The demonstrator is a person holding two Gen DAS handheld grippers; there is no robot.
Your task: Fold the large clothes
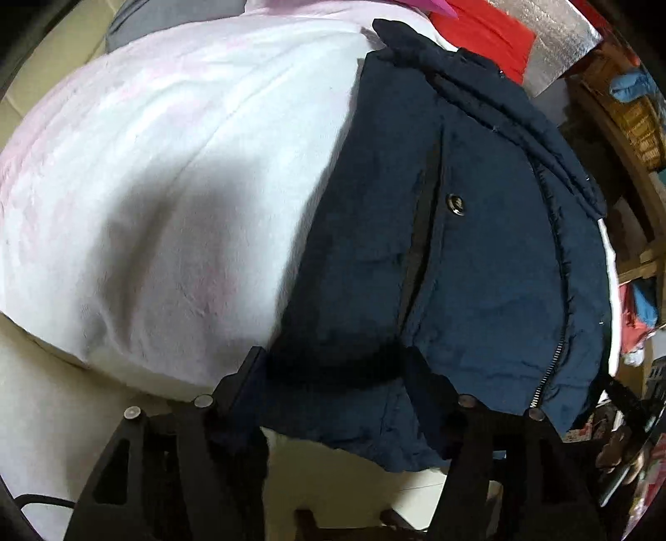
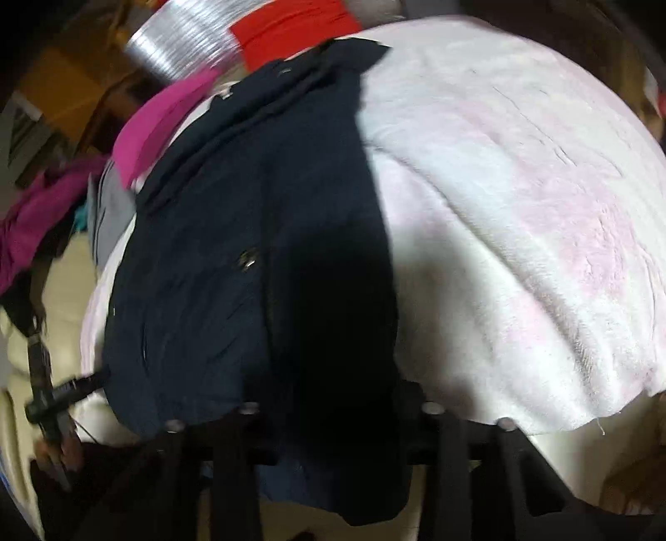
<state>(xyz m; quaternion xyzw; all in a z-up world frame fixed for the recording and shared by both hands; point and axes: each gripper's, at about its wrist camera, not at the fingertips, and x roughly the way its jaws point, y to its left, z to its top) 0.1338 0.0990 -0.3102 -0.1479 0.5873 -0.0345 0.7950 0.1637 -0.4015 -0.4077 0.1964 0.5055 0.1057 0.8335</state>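
A navy padded jacket (image 1: pixel 478 249) lies folded lengthwise on a white and pink fleece blanket (image 1: pixel 166 187), zipper edge on its right side in the left wrist view. My left gripper (image 1: pixel 333 366) stands over the jacket's near hem with its fingers (image 1: pixel 245 383) spread wide apart and the fabric between them. In the right wrist view the jacket (image 2: pixel 249 249) lies left of the blanket (image 2: pixel 520 229). My right gripper (image 2: pixel 333 403) stands at the jacket's near hem, fingers (image 2: pixel 420 399) spread, dark cloth draped over and between them.
A red cloth (image 1: pixel 487 29) and a silver foil sheet (image 1: pixel 570 50) lie beyond the jacket. Magenta clothes (image 2: pixel 166 120) and a grey garment (image 2: pixel 112 208) lie at the left. Wooden shelving with clutter (image 1: pixel 637 125) stands at the right. The other gripper (image 2: pixel 45 399) shows at the left.
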